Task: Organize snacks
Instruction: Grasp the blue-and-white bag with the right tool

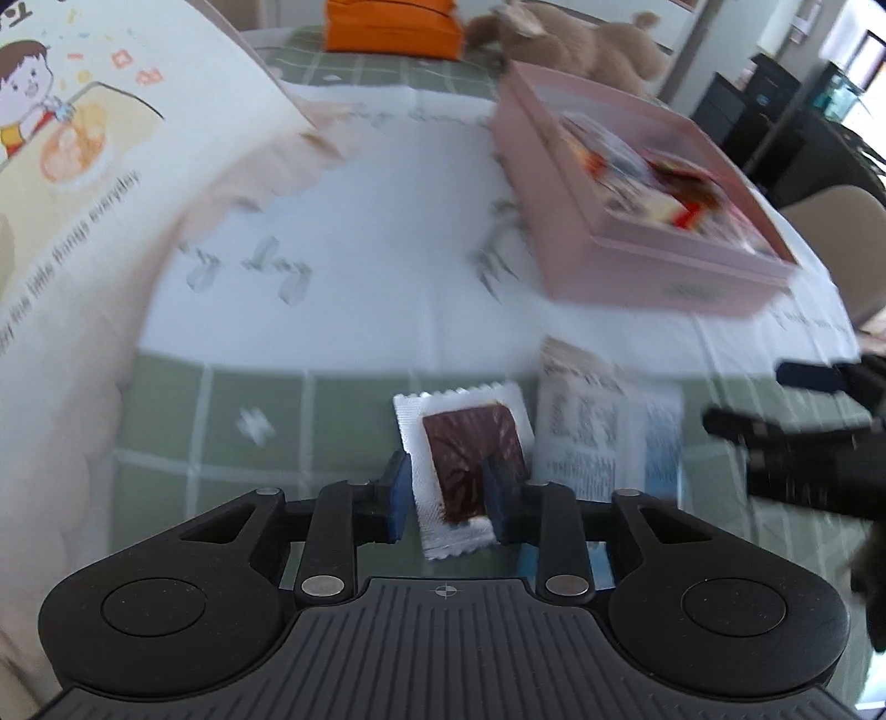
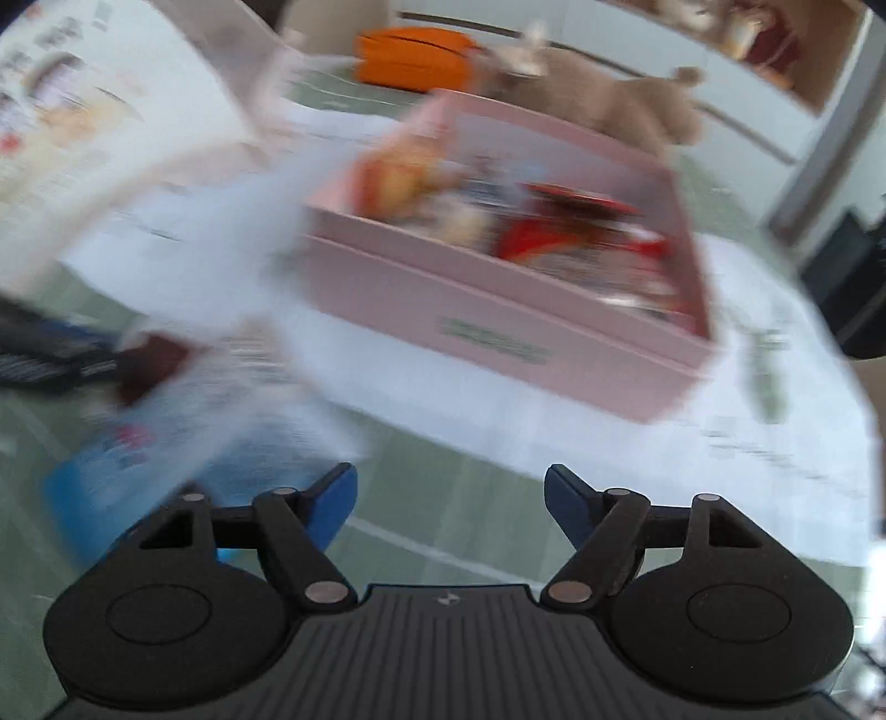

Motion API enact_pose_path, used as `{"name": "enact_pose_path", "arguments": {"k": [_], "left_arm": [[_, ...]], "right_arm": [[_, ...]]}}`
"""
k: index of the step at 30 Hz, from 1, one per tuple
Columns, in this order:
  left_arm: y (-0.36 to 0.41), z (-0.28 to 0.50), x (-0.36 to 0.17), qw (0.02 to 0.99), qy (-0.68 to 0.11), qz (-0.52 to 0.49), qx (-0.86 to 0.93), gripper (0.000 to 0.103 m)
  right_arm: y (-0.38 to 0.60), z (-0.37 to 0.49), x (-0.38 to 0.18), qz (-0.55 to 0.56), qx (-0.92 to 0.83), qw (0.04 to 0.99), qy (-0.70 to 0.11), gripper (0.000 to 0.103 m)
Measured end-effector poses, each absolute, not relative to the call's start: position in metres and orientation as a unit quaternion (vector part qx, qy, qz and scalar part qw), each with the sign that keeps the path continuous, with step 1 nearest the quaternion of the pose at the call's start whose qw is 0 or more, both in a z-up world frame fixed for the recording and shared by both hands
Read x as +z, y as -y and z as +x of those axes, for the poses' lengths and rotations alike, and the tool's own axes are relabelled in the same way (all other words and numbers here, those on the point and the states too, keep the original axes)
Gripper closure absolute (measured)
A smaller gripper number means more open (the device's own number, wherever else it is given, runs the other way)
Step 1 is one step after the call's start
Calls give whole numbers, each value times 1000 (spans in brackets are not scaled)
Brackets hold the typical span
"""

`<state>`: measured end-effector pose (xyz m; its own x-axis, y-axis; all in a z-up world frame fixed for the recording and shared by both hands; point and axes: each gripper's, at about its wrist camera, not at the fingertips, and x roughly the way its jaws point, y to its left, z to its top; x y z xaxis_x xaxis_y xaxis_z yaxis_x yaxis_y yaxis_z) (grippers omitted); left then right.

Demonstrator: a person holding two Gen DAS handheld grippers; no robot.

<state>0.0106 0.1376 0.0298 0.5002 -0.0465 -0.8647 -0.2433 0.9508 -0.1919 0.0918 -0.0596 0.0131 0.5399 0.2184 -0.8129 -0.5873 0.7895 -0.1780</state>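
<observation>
I am taking the pink box [image 1: 653, 243] as my landmark, sitting on the table's checked cloth [image 1: 354, 310] with bright snack wrappers already lying inside it.

Far to the left of the box, a large cream bag [image 1: 83, 183] printed with a cartoon child is leaning over the cloth. Behind the box and to its left an orange pouch [image 1: 393, 27] is lying at the table's far edge, and just behind the box a tan plush toy [image 1: 587, 39] is resting.

In front of the box, nearer to me, my left gripper [image 1: 448, 487] is reaching down around a small white packet with a dark brown square inside [image 1: 465, 443]. Its blue fingers [image 1: 400, 493] are standing narrowly apart on either side of the packet, and the packet is lying flat on the cloth between them (whether the pads are truly pressing on it I cannot tell). Just to the right of that packet, still in front of the box, a white and blue printed sachet [image 1: 609, 437] is lying on the cloth.

Farther right, my right gripper [image 2: 451, 498] is hovering in front of the box's near wall [image 2: 498, 321], its blue fingers [image 2: 570, 498] spread wide and holding nothing, only green cloth showing between them. Its own view is heavily blurred.
</observation>
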Motion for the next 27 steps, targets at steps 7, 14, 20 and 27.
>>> {"name": "enact_pose_path", "arguments": {"k": [7, 14, 20, 27], "left_arm": [[-127, -12, 27, 849, -499, -172, 37, 77], [-135, -24, 27, 843, -502, -185, 61, 83], [-138, -30, 27, 842, -503, -183, 64, 83], [-138, -28, 28, 840, -508, -181, 64, 83]], "right_arm": [[67, 61, 26, -145, 328, 801, -480, 27], [59, 50, 20, -169, 291, 815, -471, 27], [29, 51, 16, -147, 285, 819, -476, 26], [11, 55, 3, -156, 275, 815, -485, 17]]}}
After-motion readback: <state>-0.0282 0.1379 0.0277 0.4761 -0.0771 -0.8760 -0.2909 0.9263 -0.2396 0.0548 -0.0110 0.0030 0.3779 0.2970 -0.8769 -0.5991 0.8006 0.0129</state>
